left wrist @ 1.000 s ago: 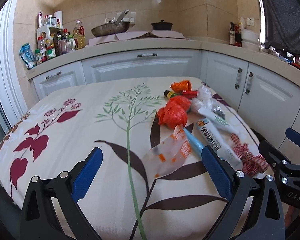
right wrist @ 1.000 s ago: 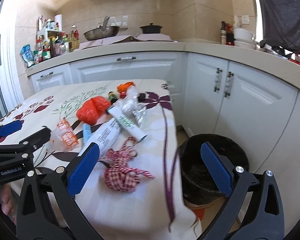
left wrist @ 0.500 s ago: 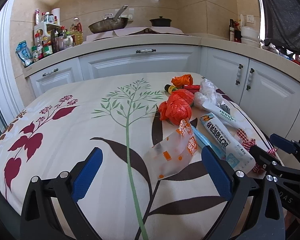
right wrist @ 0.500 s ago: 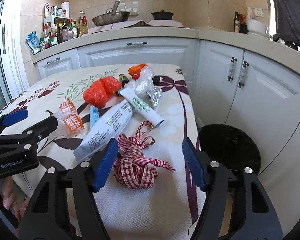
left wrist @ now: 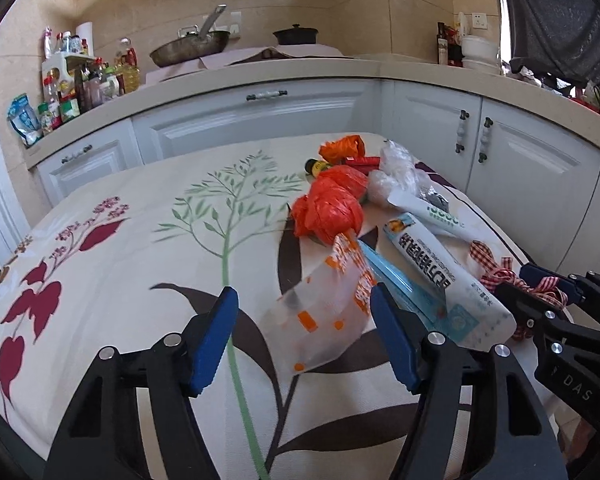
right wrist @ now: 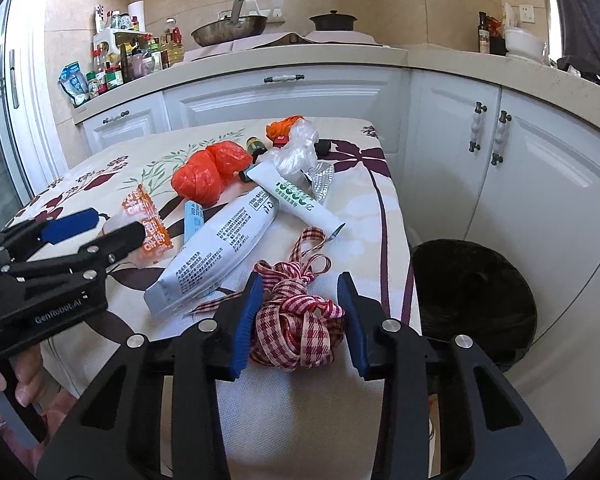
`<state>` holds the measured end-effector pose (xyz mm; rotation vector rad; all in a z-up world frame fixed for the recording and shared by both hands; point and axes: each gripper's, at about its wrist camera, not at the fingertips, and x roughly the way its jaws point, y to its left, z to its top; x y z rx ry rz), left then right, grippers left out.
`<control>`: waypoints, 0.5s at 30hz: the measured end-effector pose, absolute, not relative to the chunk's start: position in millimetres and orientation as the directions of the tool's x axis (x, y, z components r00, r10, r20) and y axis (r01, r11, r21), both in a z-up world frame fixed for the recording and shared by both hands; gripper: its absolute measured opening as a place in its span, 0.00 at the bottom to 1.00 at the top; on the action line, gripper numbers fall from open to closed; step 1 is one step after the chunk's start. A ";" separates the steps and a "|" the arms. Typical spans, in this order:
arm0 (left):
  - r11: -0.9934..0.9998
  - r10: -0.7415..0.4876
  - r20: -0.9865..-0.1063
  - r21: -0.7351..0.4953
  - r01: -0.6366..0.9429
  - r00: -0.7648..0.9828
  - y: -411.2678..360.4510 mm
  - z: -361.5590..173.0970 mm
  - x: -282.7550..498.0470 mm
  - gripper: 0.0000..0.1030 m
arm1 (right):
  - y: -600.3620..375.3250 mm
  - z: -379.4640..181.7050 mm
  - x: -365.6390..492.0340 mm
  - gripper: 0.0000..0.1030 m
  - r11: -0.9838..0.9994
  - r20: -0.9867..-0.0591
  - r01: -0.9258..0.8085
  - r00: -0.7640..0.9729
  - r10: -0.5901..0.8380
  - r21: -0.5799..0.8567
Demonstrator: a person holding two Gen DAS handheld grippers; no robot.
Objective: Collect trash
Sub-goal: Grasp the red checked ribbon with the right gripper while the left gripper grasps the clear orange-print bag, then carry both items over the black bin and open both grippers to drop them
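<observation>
Both hand-held grippers have narrowed since a second ago. The left hand-held gripper [left wrist: 304, 336] has just been closing, its jaws now either side of the clear wrapper [left wrist: 324, 308], the right pad at its edge. The right hand-held gripper [right wrist: 298, 320] has just been closing too, and now brackets the checked ribbon [right wrist: 296, 328], its left pad touching it, the other just beside.

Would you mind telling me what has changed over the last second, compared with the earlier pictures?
Both grippers have just been closing. The right gripper now brackets the red checked ribbon, its pads close beside it but not clearly pressing. The left gripper has narrowed around the clear orange-printed wrapper, which lies between its pads, not yet pinched. The other trash on the tablecloth and the black bin stayed put.
</observation>
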<state>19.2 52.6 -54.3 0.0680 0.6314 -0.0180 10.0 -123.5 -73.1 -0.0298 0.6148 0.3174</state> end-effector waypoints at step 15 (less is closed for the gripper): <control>0.994 -0.044 -0.587 0.056 0.094 0.808 45.9 -55.7 11.1 0.29 | -124.1 -72.7 9.7 0.25 0.947 -0.569 -0.312 0.766 0.299 0.079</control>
